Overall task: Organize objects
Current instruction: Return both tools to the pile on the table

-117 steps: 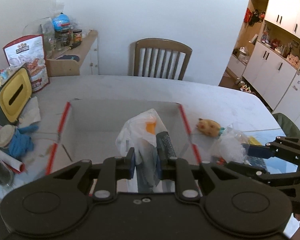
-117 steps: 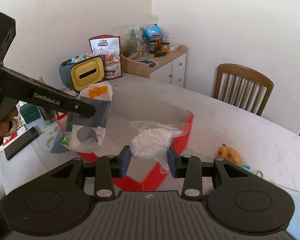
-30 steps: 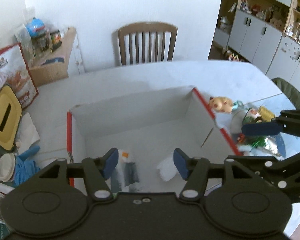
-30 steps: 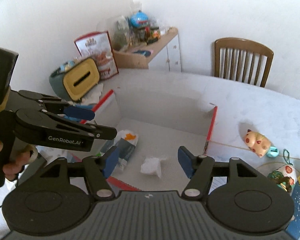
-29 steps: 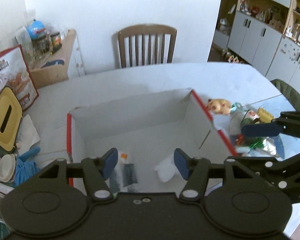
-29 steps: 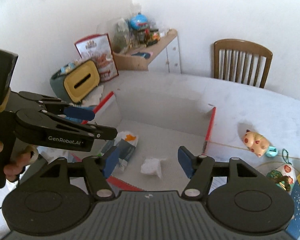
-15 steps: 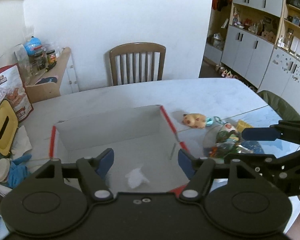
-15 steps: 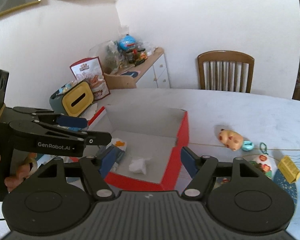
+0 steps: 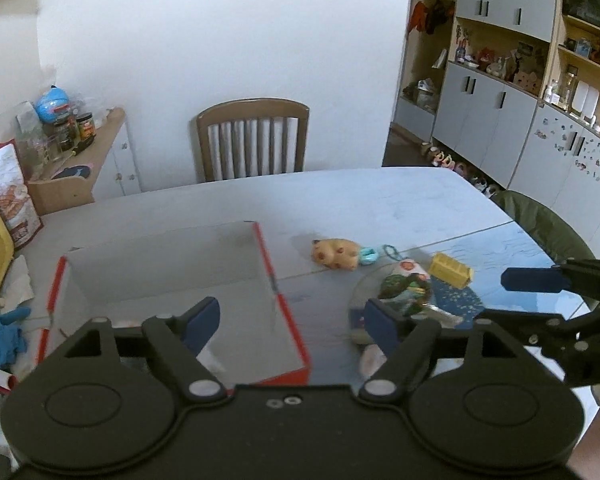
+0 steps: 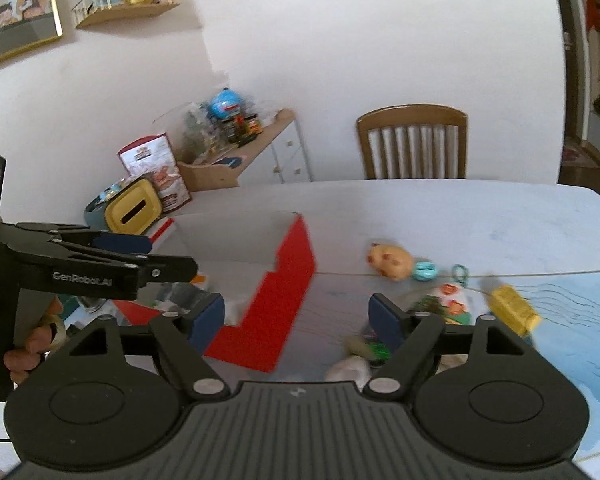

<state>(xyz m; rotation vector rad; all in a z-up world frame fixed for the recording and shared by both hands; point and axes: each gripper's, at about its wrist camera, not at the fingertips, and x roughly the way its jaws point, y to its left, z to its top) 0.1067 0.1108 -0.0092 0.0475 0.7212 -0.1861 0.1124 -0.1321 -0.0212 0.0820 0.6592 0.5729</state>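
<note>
A: Nearest first. What are the grippers doing?

B: Left gripper (image 9: 292,320) is hovering w/ jaws spread wide, nothing between them. Right gripper (image 10: 298,314) likewise: jaws wide apart, holding nothing. A hand (image 10: 32,344) is gripping the left tool's handle, seen from the right wrist cam.

A: What's lying just under them?

B: The red-edged cardboard box (image 9: 284,308) is sitting on the desk (image 9: 380,204), below and left of the left gripper's jaws. Something pale is lying inside near its front wall, mostly hidden by the fingers, so can't say what.

A: And to the right of the box?

B: A cluster of small items, all outside the box: a colourful pouch (image 9: 406,284) is resting near the right fingertip, a yellow block (image 9: 450,270) just beside it, on a blue patterned mat (image 9: 500,248).

A: Further back?

B: A toy pig (image 9: 336,254) is lying on the desk past the pouch, a teal clip touching its right end. Beyond that, a wooden chair (image 9: 254,140) is standing at the desk's far edge. Far left, a yellow-lidded container (image 10: 134,206) and a snack bag (image 10: 156,168).
</note>
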